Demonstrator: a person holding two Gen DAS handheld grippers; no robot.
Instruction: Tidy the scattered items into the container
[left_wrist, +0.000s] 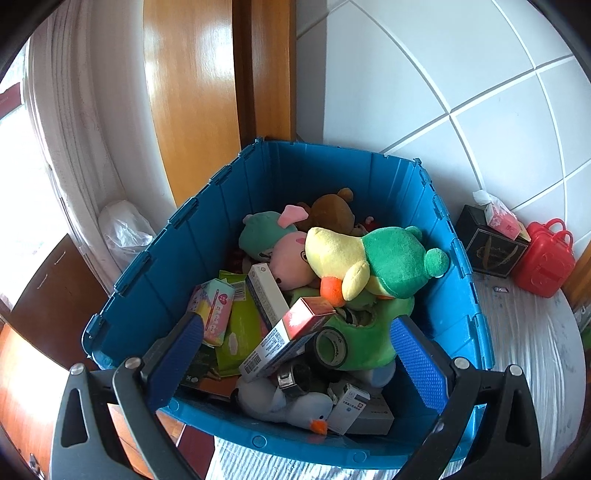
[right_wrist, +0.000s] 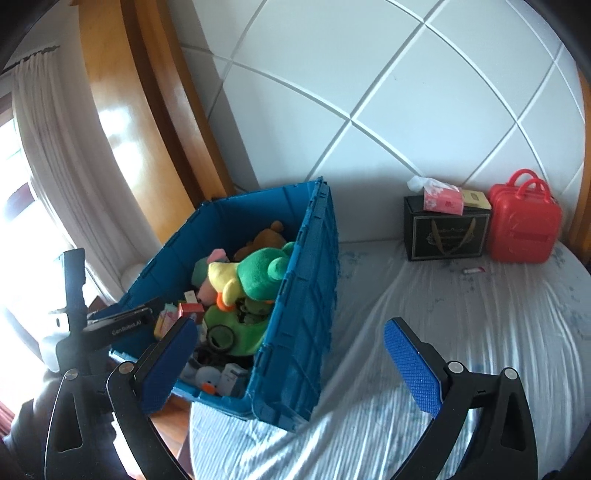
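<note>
A blue plastic crate (left_wrist: 155, 280) (right_wrist: 306, 295) stands on the bed's left corner, filled with plush toys, small boxes and tape rolls. On top lies a yellow-and-green plush duck (left_wrist: 373, 262) (right_wrist: 255, 273). A red-and-white box (left_wrist: 291, 332) leans across the pile. My left gripper (left_wrist: 299, 350) hovers open above the crate's near side, nothing between its blue pads. My right gripper (right_wrist: 291, 354) is open over the crate's right wall and the sheet, holding nothing. The left gripper's body (right_wrist: 110, 325) shows at the left of the right wrist view.
Against the white padded headboard (right_wrist: 388, 110) sit a black gift box (right_wrist: 447, 232) with a pink tissue pack (right_wrist: 443, 199) on it and a red toy suitcase (right_wrist: 522, 221). A small pink item (right_wrist: 472, 270) lies on the pale sheet (right_wrist: 461, 314). Wooden floor and a curtain are left.
</note>
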